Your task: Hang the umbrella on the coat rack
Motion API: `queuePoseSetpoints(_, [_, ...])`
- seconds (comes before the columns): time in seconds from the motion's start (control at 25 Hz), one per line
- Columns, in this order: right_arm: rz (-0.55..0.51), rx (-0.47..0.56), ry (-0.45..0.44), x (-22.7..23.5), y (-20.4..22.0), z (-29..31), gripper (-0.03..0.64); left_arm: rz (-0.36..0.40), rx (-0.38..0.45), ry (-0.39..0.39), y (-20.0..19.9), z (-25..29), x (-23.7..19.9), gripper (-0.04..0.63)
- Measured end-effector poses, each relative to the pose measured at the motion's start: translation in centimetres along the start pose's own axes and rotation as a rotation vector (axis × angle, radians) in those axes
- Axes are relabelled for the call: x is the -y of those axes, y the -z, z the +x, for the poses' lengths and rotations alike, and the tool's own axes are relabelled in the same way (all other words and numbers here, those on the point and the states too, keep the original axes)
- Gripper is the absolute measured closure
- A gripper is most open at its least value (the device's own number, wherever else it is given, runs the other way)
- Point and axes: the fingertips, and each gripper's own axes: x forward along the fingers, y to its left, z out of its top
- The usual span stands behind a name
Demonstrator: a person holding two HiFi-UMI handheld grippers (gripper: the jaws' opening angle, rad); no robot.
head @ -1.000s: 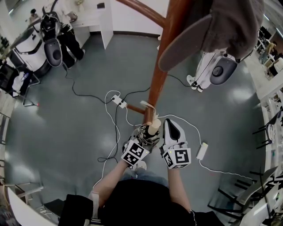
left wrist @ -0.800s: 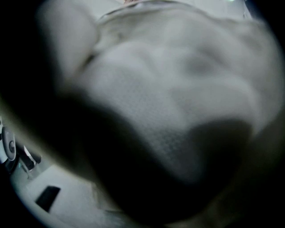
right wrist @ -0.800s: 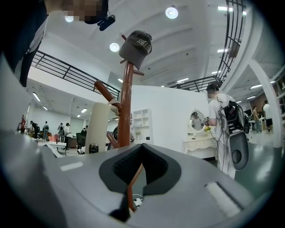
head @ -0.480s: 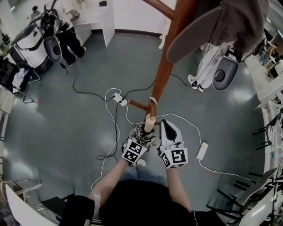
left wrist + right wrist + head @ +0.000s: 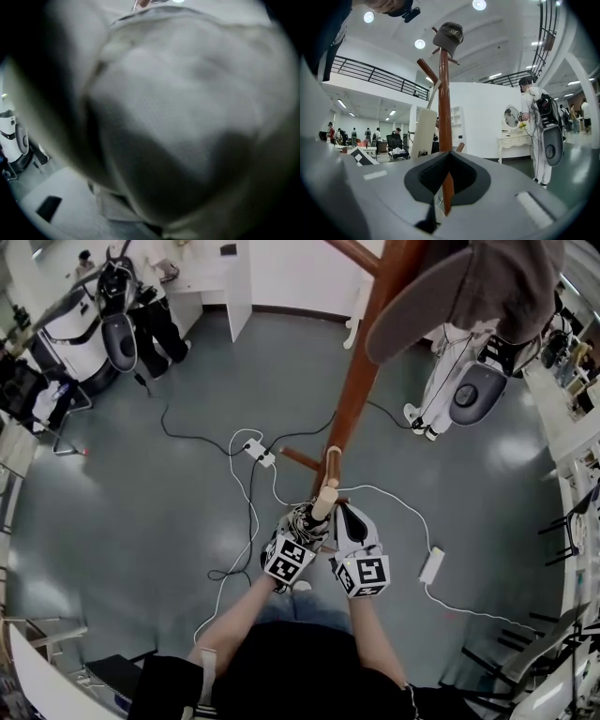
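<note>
Left gripper is nearest, low in front of the person. Its own view is filled with blurred grey cloth right at the lens, so the jaws don't show there. In the head view the folded umbrella stands up out of it, pale handle on top. I read that as a wide grip on the bundle. Its jaws have just been opening a little, with the umbrella between them.

Right gripper is just beside it. Its jaws are all but together and hold nothing; the pole only shows through the notch.

Strap loops up off the handle, close to the pole. Can't tell if it's hooked on anything.

Rack stands just past the handle, with a slanted peg high up and a cap on top. Cables trail on the floor behind.

Handling, my guess: the umbrella is light, with a soft, squashy canopy that could slip in the jaws. The handle is stiff and smooth, the strap thin and floppy. Best hold is just under the handle, keeping the strap free for a peg. The right gripper could spread the loop.
</note>
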Motion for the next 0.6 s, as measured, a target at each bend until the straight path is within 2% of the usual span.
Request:
queuePoseSetpoints(0.28, [-0.002,-0.002,-0.014,-0.5,0.1,-0.1,0.611,-0.037,0.05,-0.046,-0.5,0.3,-0.9,0.239])
queuePoseSetpoints(0.44, [-0.006,0.0,-0.013,-0.4,-0.4,-0.2,0.611,-0.06,0.135,-0.068,-2.6,-0.4,-1.1,0.176])
queuePoseSetpoints(0.48, [-0.007,0.0,-0.012,-0.3,-0.5,-0.3,0.611,-0.055,0.147,-0.07,-2.9,-0.6,-1.0,0.15])
queuePoseSetpoints(0.6, [-0.009,0.001,-0.01,-0.4,-0.4,-0.4,0.611,-0.047,0.166,-0.078,-2.9,-1.1,-0.9,0.13])
